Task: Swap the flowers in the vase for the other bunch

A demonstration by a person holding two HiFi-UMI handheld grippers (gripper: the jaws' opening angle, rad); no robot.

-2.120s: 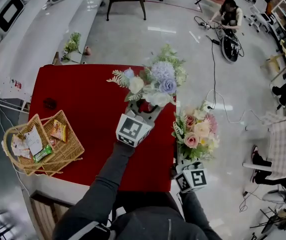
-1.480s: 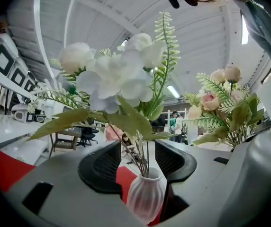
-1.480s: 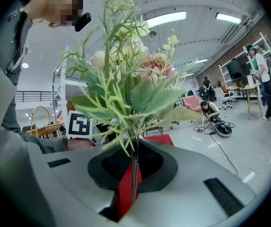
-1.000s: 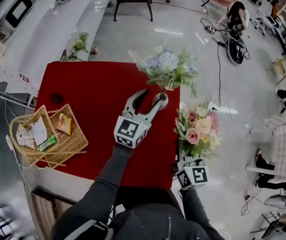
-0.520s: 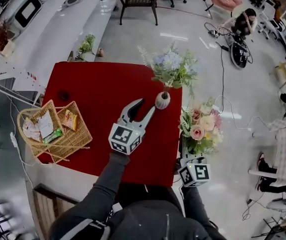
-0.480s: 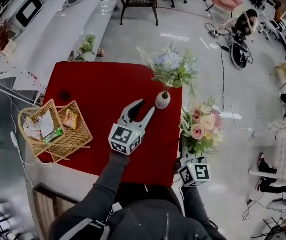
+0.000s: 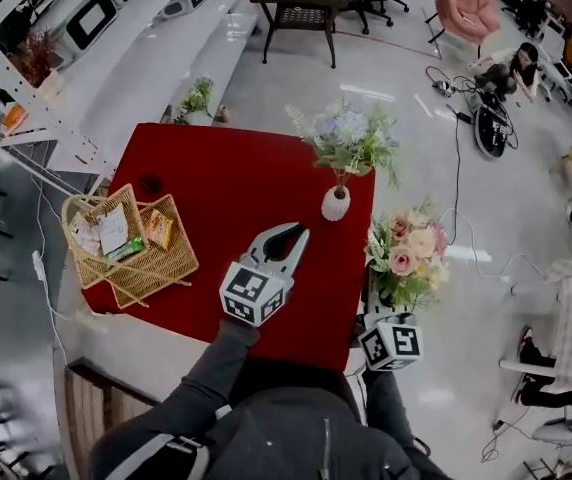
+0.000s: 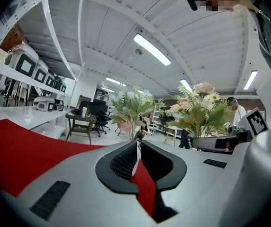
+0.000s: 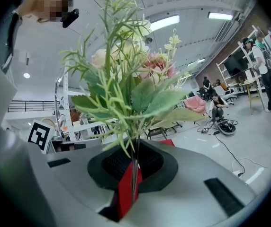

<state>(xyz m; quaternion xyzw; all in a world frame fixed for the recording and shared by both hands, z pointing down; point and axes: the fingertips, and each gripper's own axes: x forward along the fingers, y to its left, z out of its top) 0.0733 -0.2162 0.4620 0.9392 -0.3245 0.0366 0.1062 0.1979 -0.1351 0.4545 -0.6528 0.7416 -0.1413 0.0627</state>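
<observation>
While right gripper (image 9: 134,159) clamps stems of pink bunch (image 7: 408,253) off red table's (image 7: 216,198) right edge, left gripper (image 7: 294,233) hovers empty over table, jaws just closing, tips together; blue bunch (image 7: 349,138) stands in white vase (image 7: 336,205).

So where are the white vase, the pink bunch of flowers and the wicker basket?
white vase (image 7: 336,205): head view, its round belly.
pink bunch (image 7: 402,260): head view, a pink bloom.
wicker basket (image 7: 166,266): head view, bare wicker at its right end.
</observation>
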